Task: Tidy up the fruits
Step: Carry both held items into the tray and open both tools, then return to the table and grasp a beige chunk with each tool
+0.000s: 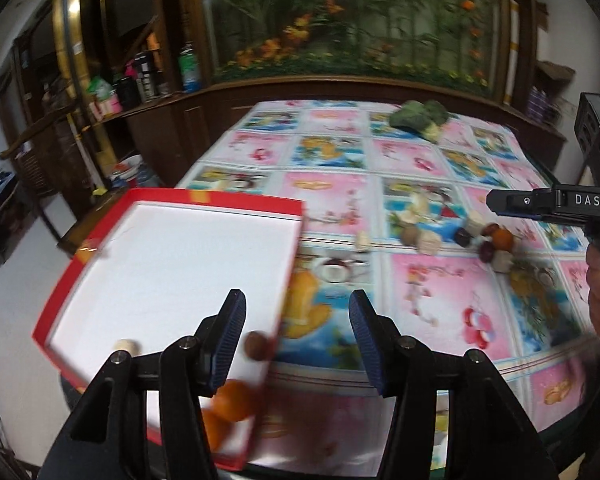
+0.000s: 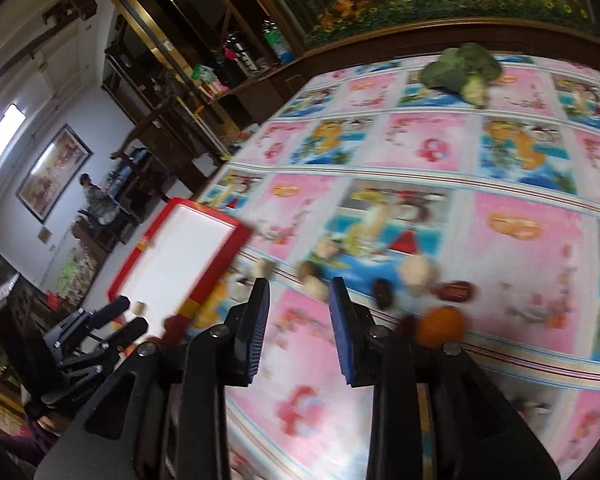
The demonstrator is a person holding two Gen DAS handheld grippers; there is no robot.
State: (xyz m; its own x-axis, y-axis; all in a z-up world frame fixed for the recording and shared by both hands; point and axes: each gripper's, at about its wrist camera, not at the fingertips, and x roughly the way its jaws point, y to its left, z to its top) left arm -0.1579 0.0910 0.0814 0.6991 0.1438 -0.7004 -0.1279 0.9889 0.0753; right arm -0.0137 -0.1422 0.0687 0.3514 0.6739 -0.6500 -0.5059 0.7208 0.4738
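A red box lid with a white inside (image 1: pixel 172 264) (image 2: pixel 180 256) lies at the table's left edge. It holds two oranges (image 1: pixel 236 400), a brown round fruit (image 1: pixel 257 345) and a small pale piece (image 1: pixel 126 347) near its front. My left gripper (image 1: pixel 298 336) hangs open over the lid's right rim, holding nothing. A loose pile lies on the cloth: an orange (image 1: pixel 503 239) (image 2: pixel 440 326), dark red dates (image 2: pixel 454 291) and pale chunks (image 2: pixel 418 272). My right gripper (image 2: pixel 300 320) (image 1: pixel 496 202) is open above the cloth, just left of that pile.
A broccoli head (image 1: pixel 422 118) (image 2: pixel 462 68) lies at the table's far side. The table wears a pink and blue picture cloth (image 1: pixel 432 300). Dark wooden shelves with bottles (image 1: pixel 140 80) stand at the left, and a flower mural is behind. A person sits far off (image 2: pixel 94 200).
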